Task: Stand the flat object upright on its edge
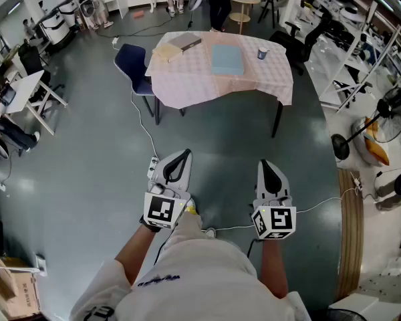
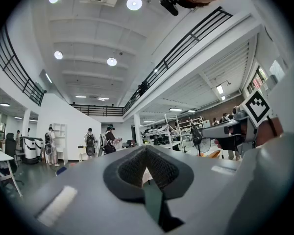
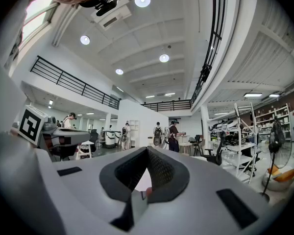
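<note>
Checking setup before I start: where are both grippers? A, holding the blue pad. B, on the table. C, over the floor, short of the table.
C: the left gripper and right gripper hang shut over the floor, short of the table.

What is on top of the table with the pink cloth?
On the table lie a grey flat book, a tan item at its side, a light blue pad and a small cup. The cloth hides the tabletop itself.

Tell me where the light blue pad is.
In the head view, the light blue pad lies flat on the table, between the book at its left and the cup at its right.
</note>
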`<state>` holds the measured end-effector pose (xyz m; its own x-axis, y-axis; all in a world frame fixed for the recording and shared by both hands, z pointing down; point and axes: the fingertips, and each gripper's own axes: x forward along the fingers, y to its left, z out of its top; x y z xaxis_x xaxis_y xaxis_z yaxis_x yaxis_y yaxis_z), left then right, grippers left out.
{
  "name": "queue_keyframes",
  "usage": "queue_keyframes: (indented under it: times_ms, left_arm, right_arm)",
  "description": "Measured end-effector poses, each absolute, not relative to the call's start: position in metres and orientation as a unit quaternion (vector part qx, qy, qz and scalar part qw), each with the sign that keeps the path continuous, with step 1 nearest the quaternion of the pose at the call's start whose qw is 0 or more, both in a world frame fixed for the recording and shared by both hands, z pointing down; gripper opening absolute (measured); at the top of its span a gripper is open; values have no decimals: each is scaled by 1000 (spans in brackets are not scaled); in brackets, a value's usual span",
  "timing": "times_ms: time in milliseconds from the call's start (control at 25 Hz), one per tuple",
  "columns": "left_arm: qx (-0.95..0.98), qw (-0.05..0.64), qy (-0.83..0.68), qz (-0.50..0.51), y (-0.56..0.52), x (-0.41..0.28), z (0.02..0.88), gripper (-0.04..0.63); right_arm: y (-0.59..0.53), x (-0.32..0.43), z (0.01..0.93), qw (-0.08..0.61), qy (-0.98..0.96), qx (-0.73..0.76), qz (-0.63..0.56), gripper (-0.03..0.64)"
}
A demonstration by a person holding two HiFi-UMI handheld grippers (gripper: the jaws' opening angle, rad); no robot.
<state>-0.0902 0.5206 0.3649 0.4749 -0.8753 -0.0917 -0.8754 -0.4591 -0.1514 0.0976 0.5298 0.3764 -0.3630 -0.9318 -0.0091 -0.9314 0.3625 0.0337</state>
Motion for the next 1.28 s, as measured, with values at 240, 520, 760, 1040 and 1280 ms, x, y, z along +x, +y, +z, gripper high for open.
queue_keyframes:
  times_ms: [240, 520, 760, 1040, 1280]
  left_arm:
    - [-857, 98, 506, -13, 515, -87, 367, 2]
    - [-853, 85, 515, -6, 512, -95, 370, 2]
    - [-851, 91, 518, 15, 515, -96, 357, 2]
    - [-851, 97, 516, 9, 511, -95, 363, 3]
    - [-848, 102, 519, 10, 505, -86, 363, 61]
  right_arm:
    - [520, 96, 375, 7, -828, 560, -15, 3]
    - [516, 94, 379, 4, -831, 557, -4, 3]
    - [512, 93, 375, 5, -833, 553, -11, 3]
    - [505, 96, 378, 9, -827, 562, -27, 19]
    - [503, 105, 381, 18, -830, 556, -32, 110]
